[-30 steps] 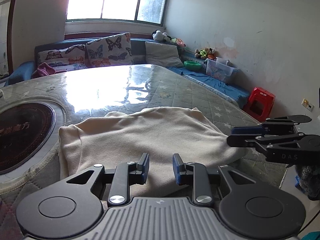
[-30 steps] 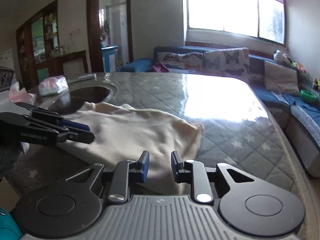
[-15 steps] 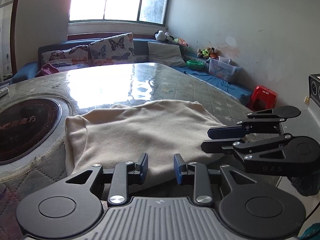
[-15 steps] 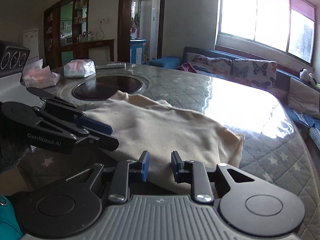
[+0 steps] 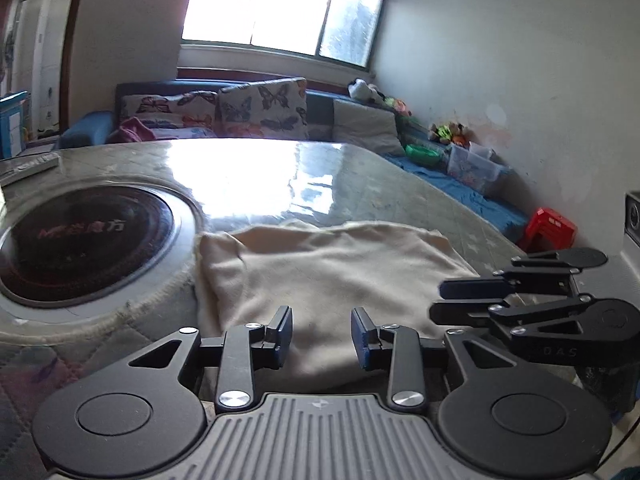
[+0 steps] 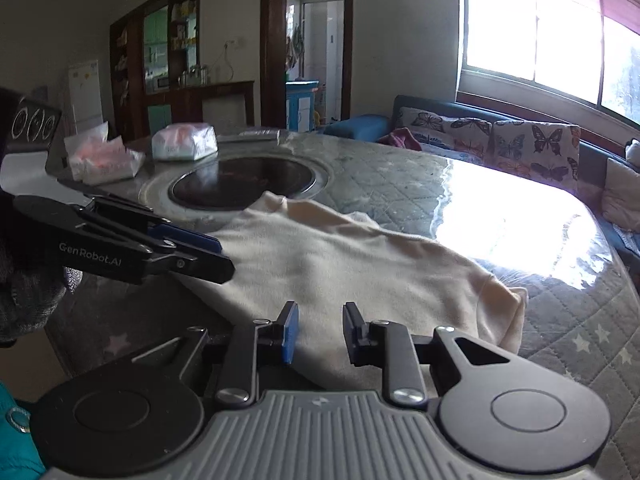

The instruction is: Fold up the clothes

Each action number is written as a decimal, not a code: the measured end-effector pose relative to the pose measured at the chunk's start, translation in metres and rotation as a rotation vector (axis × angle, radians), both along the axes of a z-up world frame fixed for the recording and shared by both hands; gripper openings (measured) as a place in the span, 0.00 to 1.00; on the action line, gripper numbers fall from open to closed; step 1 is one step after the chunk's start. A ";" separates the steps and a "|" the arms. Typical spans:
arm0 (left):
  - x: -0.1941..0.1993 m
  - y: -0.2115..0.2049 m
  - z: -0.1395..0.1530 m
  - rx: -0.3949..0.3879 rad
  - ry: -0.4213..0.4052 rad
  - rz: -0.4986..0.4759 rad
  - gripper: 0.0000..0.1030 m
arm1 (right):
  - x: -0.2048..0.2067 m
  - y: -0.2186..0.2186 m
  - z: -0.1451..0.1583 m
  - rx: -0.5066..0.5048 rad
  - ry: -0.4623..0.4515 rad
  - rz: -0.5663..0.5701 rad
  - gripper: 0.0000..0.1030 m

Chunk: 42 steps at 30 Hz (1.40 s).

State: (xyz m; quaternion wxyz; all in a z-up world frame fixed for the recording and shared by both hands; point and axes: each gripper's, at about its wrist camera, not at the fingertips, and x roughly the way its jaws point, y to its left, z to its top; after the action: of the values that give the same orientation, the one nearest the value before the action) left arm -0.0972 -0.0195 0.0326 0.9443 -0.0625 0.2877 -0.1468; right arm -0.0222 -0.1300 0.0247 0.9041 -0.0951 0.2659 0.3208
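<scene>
1. Garment [image 5: 328, 276] at centre: a cream, soft-looking piece of clothing lies spread on the near part of the quilted table [image 5: 404, 192], one folded edge turned up on its left side in my left wrist view. In the right wrist view the same cloth [image 6: 340, 264] runs to a rounded, doubled-over corner at the right.

2. My left gripper [image 5: 321, 334] hangs just above the near hem. Its jaws are opening, a clear gap between the pads; cloth shows behind the gap, but the pads press on nothing. From the right wrist camera it [image 6: 218, 258] juts in from the left, tips over the garment's left edge.

3. My right gripper [image 6: 316, 330] is parted by a narrow gap and also grips nothing; the cloth lies below and behind its fingers. In the left wrist view it [image 5: 440, 300] reaches in from the right, over the garment's right edge. Whether either gripper's tips touch the fabric I cannot tell.

4. A round dark hotplate [image 5: 76, 240] is set into the table just beyond the garment's left side, the cloth's far corner reaching its pale rim.

5. Two white plastic bags [image 6: 184, 142] sit on the table's far side, beyond the hotplate.

6. A sofa with butterfly-print cushions [image 5: 260, 108] lines the wall under a bright window [image 5: 280, 4]; a red stool [image 5: 552, 228] stands on the floor at right.
</scene>
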 end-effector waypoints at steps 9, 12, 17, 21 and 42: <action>0.015 0.017 -0.001 -0.014 0.035 0.042 0.35 | 0.011 -0.011 -0.009 0.011 0.050 -0.048 0.23; 0.033 0.016 0.006 -0.025 0.022 0.042 0.35 | 0.015 -0.014 -0.006 0.023 0.051 -0.061 0.24; 0.068 0.018 0.002 -0.011 0.041 0.066 0.35 | 0.023 -0.018 -0.009 0.028 0.065 -0.088 0.24; 0.084 0.027 -0.009 0.004 0.083 0.106 0.32 | 0.024 -0.021 -0.010 0.028 0.072 -0.092 0.24; 0.123 0.008 -0.010 0.024 0.099 0.067 0.30 | 0.112 -0.043 -0.010 0.062 0.145 -0.222 0.24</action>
State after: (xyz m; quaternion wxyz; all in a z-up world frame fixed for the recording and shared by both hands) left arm 0.0256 -0.0112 0.0223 0.9340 -0.0682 0.3337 -0.1083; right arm 0.0894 -0.1733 0.0151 0.9149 -0.0140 0.3292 0.2331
